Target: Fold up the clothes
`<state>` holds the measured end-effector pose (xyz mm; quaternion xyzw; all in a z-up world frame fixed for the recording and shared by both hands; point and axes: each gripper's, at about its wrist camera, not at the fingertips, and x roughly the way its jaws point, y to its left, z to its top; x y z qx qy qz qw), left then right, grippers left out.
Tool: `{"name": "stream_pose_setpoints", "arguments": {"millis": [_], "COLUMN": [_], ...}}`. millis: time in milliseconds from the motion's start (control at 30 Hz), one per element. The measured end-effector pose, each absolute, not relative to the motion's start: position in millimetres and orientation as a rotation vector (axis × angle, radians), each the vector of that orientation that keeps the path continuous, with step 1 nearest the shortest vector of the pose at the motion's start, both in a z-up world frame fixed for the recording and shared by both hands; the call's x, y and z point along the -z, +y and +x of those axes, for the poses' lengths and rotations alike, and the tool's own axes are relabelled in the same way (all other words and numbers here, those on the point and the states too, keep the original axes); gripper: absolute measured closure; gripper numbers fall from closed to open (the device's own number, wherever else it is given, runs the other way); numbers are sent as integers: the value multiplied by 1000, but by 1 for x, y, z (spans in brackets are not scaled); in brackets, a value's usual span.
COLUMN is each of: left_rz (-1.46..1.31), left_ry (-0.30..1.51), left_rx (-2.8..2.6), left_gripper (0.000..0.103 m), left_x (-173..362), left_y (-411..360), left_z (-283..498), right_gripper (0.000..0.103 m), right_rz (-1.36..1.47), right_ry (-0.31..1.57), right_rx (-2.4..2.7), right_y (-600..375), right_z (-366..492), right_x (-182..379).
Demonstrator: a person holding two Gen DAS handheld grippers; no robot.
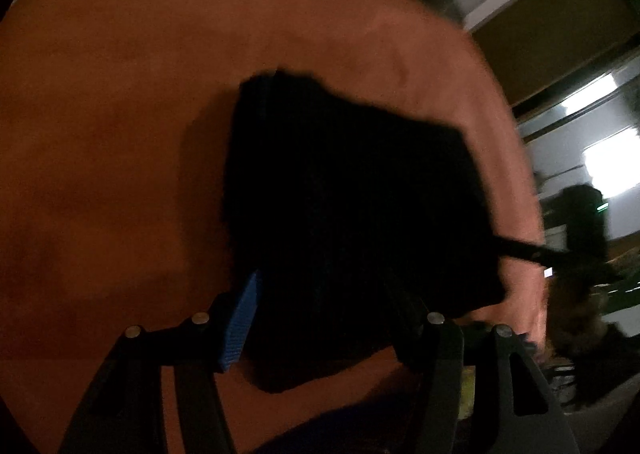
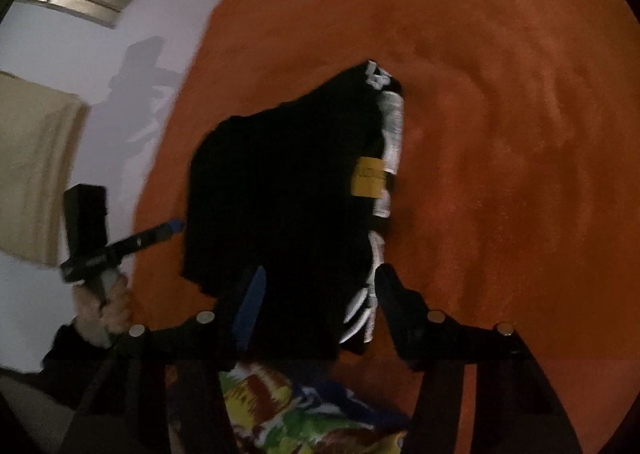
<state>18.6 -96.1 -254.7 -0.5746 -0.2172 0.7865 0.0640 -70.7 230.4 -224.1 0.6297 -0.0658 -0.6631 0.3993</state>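
On the orange table [image 2: 500,134], folded black garment [image 2: 288,194] lying flat, both grippers' jaws open around it, next likely setting aside.

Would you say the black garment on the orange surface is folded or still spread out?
Folded: the black garment lies as one compact block with layered white-printed edges stacked along one side on the orange surface.

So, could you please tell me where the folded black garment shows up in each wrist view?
Left wrist: black garment fills the centre, reaching down between the claw fingers.
Right wrist: centre, its white-printed edge on the right.
Shared landmark: the orange surface beneath it.
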Motion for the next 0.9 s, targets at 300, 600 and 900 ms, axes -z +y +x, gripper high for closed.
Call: {"name": "stream_pose_setpoints", "arguments": {"millis": [300, 600, 900], "left_rz": [-1641, -1796, -1708], "left_ry": [-602, -595, -509], "left_rx": [-2533, -2479, -2542], "left_gripper": [101, 101, 52], "left_x": [222, 256, 192], "left_y": [-84, -90, -107], "left_z": [43, 66, -21], "right_gripper": [100, 102, 78], "right_rz": [1569, 1518, 1487], "right_ry": [-123, -52, -34], "right_rx": [1779, 1844, 1870], "right_y": [229, 242, 232], "right_z": [-64, -48, -103], "right_x": [225, 222, 199]}}
